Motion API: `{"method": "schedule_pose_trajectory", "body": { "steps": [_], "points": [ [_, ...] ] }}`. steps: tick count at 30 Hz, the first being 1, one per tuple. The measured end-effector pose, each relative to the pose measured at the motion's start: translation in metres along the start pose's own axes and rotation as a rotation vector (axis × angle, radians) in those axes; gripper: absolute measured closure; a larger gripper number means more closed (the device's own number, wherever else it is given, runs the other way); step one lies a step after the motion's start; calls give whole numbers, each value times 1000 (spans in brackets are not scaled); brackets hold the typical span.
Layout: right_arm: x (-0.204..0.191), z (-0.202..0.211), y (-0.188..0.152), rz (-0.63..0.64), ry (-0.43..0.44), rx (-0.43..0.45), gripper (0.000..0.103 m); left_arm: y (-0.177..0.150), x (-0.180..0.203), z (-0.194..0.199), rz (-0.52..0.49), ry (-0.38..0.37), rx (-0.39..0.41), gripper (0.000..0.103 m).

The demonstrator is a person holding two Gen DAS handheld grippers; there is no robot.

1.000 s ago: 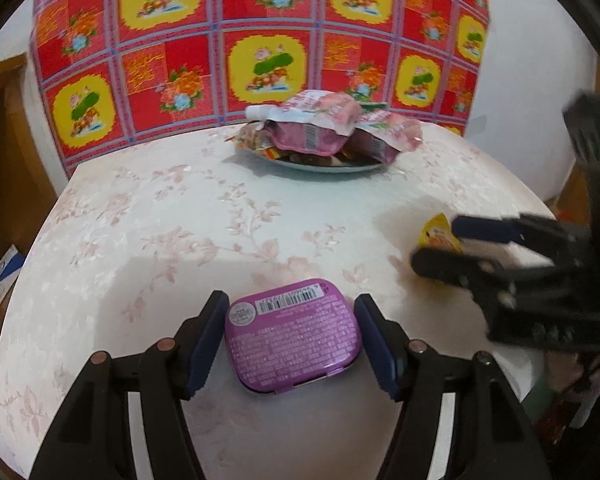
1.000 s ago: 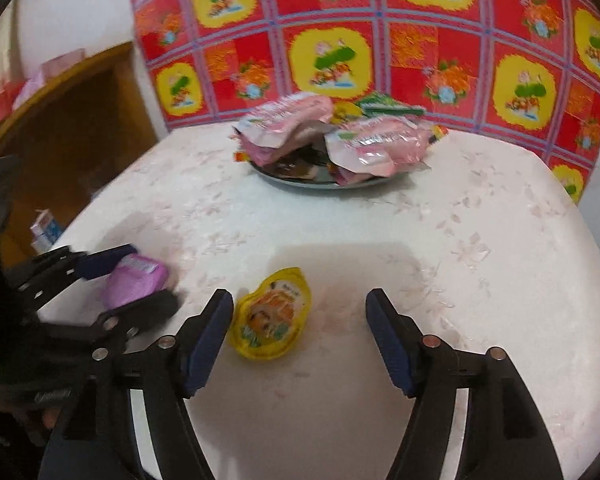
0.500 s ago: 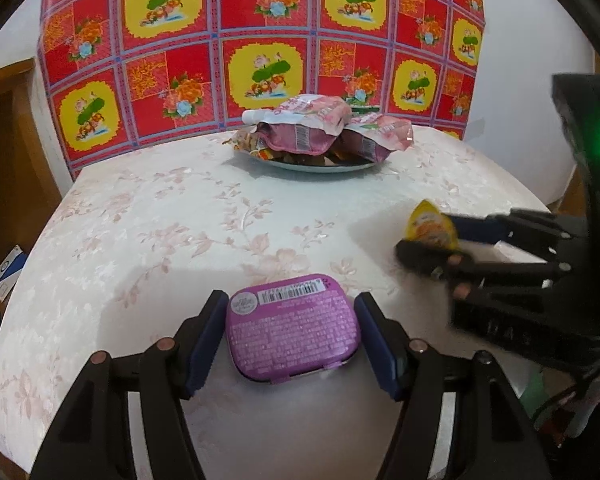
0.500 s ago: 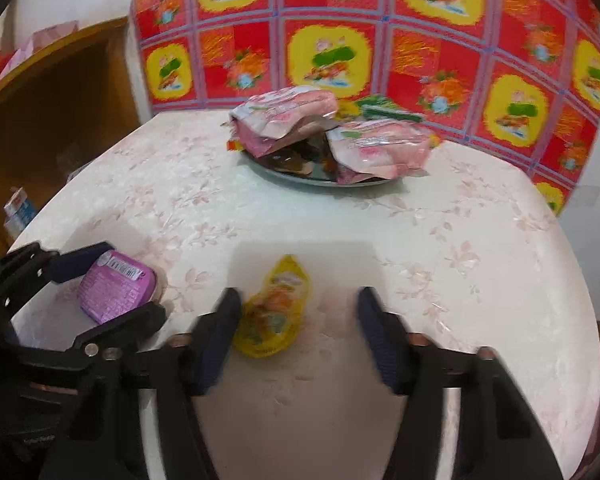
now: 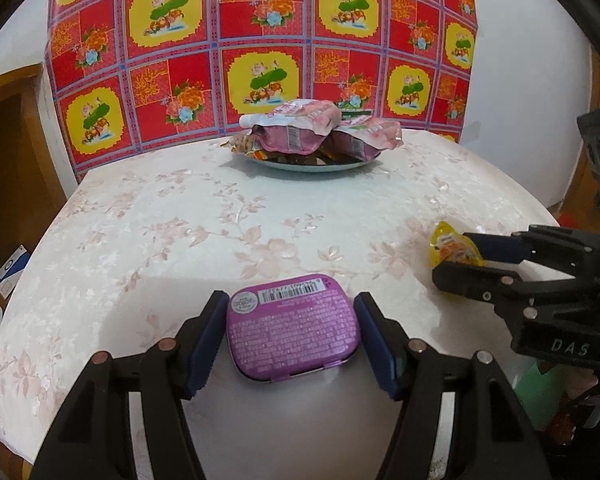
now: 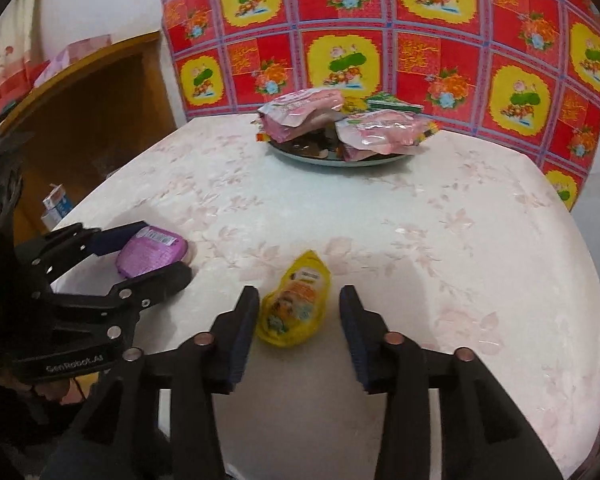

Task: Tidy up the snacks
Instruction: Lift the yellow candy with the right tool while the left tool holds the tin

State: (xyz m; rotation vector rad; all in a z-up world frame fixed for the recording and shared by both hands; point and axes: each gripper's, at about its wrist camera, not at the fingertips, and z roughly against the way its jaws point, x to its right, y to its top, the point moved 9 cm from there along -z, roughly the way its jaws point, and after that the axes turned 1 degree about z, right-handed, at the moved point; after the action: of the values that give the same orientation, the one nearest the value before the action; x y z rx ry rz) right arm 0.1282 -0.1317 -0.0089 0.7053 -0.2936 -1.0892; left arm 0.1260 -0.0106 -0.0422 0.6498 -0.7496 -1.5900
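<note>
A purple tin (image 5: 292, 330) with a barcode label sits between the pads of my left gripper (image 5: 289, 298), which is shut on its two sides. In the right wrist view the same tin (image 6: 150, 250) hangs just above the table in the left gripper (image 6: 162, 250). A yellow snack packet (image 6: 296, 306) lies on the flowered tablecloth between the fingers of my right gripper (image 6: 299, 292). Those jaws are opening: the packet is close to the left pad, with a gap at the right pad. At the far side a plate (image 5: 312, 167) carries pink pouches (image 5: 296, 128).
The round table (image 5: 180, 220) ends close to the grippers at the front and falls away on both sides. A red and yellow floral cloth (image 5: 260, 40) hangs behind it. A wooden cabinet (image 6: 100, 92) stands at the left, with a small blue and white box (image 6: 56, 204) below.
The right jaws closed in on the yellow packet, then parted again, and the packet now lies more lengthwise between them. The left gripper kept the purple tin.
</note>
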Motion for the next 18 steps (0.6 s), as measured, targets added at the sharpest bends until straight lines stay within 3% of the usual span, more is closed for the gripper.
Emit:
{"method": "schedule_pose_trajectory", "body": {
  "steps": [3,8,10,12,15,18],
  "points": [
    [-2,-1,2,7,-32,29,58,1,0,0,6,2,0,36],
    [-7,-5,6,4,-182,109,58,1,0,0,4,-4,2,36],
    [-9,-7,6,-17,-134,109,61,1,-1,0,4,-17,1,36],
    [-8,-3,5,-69,-60,136,81,1,-1,0,0,-23,4,36],
    [-6,2,6,-88,-9,154,80,1,0,1,-3,-23,12,36],
    [-9,3,5,-64,-16,148,80,1,0,1,-2,-22,13,36]
  ]
}}
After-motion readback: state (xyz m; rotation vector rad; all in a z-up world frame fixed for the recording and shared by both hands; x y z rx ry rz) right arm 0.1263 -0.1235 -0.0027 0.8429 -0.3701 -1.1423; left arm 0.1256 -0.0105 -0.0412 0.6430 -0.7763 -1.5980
